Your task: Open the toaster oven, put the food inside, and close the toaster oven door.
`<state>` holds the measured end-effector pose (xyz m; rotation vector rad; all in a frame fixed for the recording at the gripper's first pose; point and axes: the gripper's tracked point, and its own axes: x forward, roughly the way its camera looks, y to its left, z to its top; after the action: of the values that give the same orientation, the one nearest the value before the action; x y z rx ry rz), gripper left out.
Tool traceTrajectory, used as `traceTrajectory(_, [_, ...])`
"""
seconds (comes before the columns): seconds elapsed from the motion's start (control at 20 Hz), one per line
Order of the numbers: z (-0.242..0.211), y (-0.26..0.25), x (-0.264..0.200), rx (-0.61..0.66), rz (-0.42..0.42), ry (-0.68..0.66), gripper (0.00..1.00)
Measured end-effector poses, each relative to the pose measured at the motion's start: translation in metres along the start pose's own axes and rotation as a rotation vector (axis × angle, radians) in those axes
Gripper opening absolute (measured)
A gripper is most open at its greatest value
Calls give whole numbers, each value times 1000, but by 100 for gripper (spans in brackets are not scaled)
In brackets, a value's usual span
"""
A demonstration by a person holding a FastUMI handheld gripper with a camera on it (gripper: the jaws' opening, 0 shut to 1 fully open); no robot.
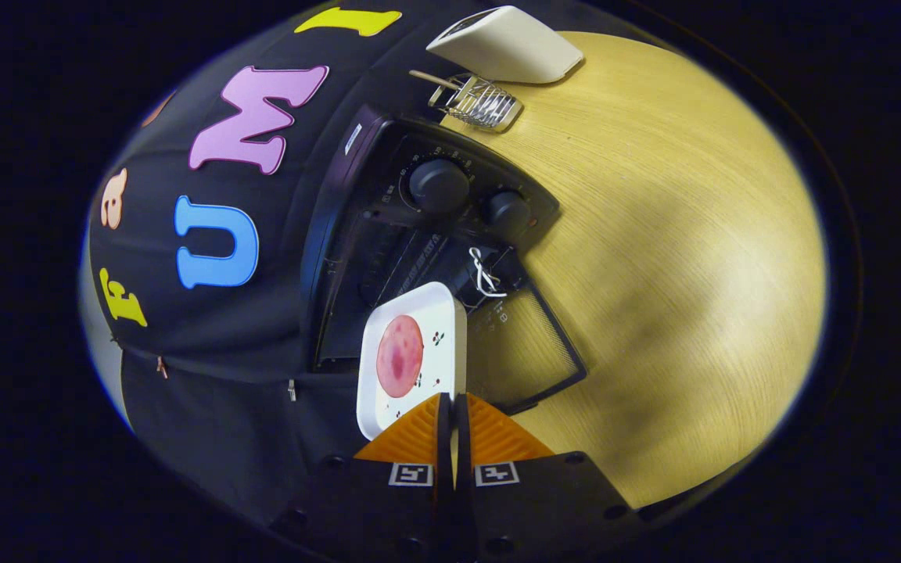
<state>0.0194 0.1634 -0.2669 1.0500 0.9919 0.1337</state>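
1. Fingers (418, 435) of the gripper (453, 426) are pressed nearly together, clamped on the rim of a white square plate (441, 309), one on each face of it, with only the plate's thin edge between them.
2. Plate and view are rolled sideways together: the plate stands on edge as seen here, extending straight ahead from the fingertips, its flat face turned toward the booth's black cloth wall (208, 344).
3. Food on the plate is a round pink slice of meat (400, 356), lying flat against the plate's face just ahead of the fingers, with small printed sprigs around it.
4. Beyond the plate is the black toaster oven (357, 219), its door (533, 348) swung fully open; the wooden table shows through the door's glass. A white cord loop (484, 275) is tied at the door's handle.
5. The plate's far edge sits at the mouth of the oven cavity; whether it has crossed the threshold I cannot tell.
6. Two dark knobs (439, 185) mark the oven's control panel, beside the cavity.
7. Past the oven a small wire rack (482, 103) and a white wedge-shaped object (507, 43) lie on the wooden table (677, 258), which spreads wide and bare beside the open door.
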Motion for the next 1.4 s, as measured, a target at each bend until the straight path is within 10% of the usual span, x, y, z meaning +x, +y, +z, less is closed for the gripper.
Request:
traceTrajectory(1.1, [58,45,111,197,32,-401,6])
traceTrajectory(1.4, [47,57,100,143,78,-385,32])
